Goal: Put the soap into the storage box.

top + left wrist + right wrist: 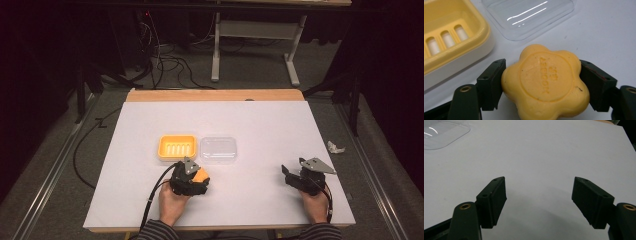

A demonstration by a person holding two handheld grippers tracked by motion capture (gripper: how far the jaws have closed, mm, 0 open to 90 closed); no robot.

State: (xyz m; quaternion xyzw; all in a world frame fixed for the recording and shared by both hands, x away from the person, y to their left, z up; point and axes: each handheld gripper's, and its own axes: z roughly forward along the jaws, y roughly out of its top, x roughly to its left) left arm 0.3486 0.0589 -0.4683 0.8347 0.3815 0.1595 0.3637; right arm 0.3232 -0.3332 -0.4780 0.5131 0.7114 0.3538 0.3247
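Room: dark around you, cables on the floor beyond the far edge, a crumpled scrap lying off to your right.
Counter: white sheet over a wooden top, mostly bare.
Soap dish: the yellow slotted dish sits near the middle, with its clear lid lying open-side up just beside it on the right.
Soap: the flower-shaped yellow bar is between your left tongs, just short of the dish and lid.
Left tongs: clamped on the soap, one pad pressing each side of the scalloped edge; seen at your left hand in the high view.
Right tongs: apart and holding nothing, low over bare counter well to the right.
Risk, slip: the bar looks smooth and rounded, so the pads bear on curved lobes; a twist of your wrist could squirt it out.
Risk, squeeze: press harder and you may dent the soap.
Risk, dish: the dish is light and unheld; lower the bar off-centre and its rim may tip or skid into the lid.
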